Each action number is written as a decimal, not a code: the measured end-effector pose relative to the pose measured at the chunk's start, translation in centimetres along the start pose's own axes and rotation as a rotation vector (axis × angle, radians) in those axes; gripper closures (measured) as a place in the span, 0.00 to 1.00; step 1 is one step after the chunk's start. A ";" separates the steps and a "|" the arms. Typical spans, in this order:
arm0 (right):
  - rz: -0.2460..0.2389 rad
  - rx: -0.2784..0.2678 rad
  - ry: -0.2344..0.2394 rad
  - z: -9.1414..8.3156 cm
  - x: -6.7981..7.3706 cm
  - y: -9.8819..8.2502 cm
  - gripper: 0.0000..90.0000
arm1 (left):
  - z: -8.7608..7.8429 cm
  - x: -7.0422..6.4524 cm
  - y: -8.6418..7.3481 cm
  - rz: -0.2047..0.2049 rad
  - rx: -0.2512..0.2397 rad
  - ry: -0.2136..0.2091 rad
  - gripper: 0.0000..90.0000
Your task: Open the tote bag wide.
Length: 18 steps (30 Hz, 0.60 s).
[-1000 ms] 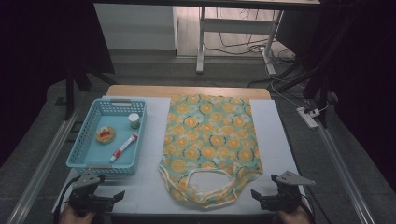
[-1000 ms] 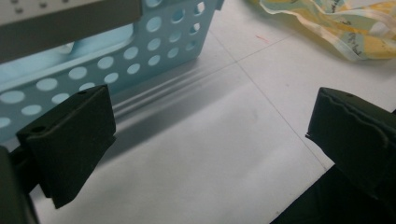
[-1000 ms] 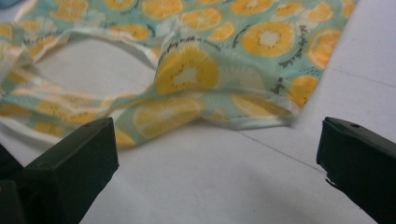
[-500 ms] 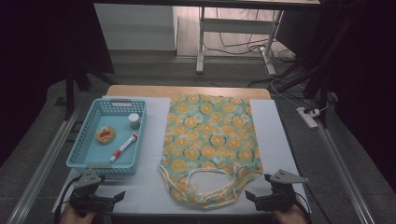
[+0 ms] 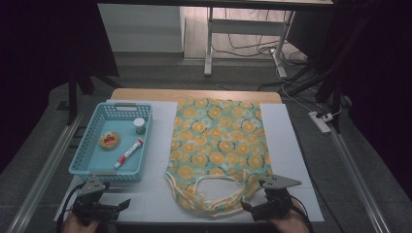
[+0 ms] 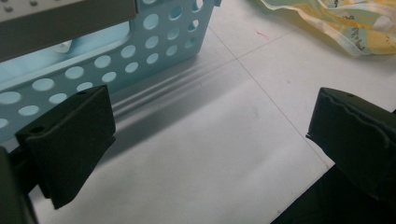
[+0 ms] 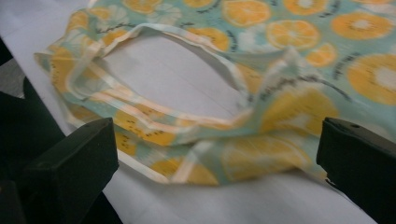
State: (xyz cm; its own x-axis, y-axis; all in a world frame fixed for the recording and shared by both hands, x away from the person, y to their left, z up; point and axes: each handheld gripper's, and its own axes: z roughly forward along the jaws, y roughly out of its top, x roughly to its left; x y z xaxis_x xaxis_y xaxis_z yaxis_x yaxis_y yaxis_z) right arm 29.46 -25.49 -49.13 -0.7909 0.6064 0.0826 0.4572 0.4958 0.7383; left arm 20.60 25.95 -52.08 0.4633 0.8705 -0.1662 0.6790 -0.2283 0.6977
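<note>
Right gripper point(image 5: 248, 209), jaws wide, faces the handle end of the orange-print bag point(image 5: 218, 143) lying flat mid-surface; it should close squarely on one handle layer, while the left gripper point(image 5: 124, 204), also wide, waits by the blue basket point(image 5: 80, 162).

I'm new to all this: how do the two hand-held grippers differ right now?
The left hand-held gripper sits at the near left table edge, just short of the blue basket; the right hand-held gripper sits at the near right, by the orange-print cloth bag. In the left gripper view only bare white table lies between the jaws; in the right gripper view the bag's handle loop lies ahead. Both are open and hold nothing.
</note>
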 end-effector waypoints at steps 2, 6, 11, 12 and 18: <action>-0.007 0.005 0.008 0.3 0.2 0.1 0.00 | 0.0 0.0 0.0 0.001 0.001 0.000 0.01; -0.047 0.044 0.037 1.6 0.8 0.7 0.00 | 0.0 0.0 0.0 0.002 0.002 -0.001 0.01; -0.084 0.082 0.082 2.9 1.5 1.2 0.00 | 0.0 0.0 0.0 0.002 0.001 -0.001 0.01; -0.085 0.086 0.092 3.1 1.7 1.3 0.00 | 0.0 0.0 0.0 0.002 0.002 -0.002 0.01; -0.145 0.123 0.137 4.6 3.0 2.0 0.00 | 0.0 0.0 0.0 -0.001 0.001 -0.002 0.00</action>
State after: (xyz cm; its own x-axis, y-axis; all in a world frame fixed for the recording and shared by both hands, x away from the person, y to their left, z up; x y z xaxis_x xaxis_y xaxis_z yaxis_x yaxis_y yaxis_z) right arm 29.88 -19.84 -50.48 -0.8958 0.4375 0.0780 0.3745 0.6486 0.6627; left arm 20.63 25.96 -52.10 0.4639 0.8697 -0.1684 0.6800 -0.2278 0.6969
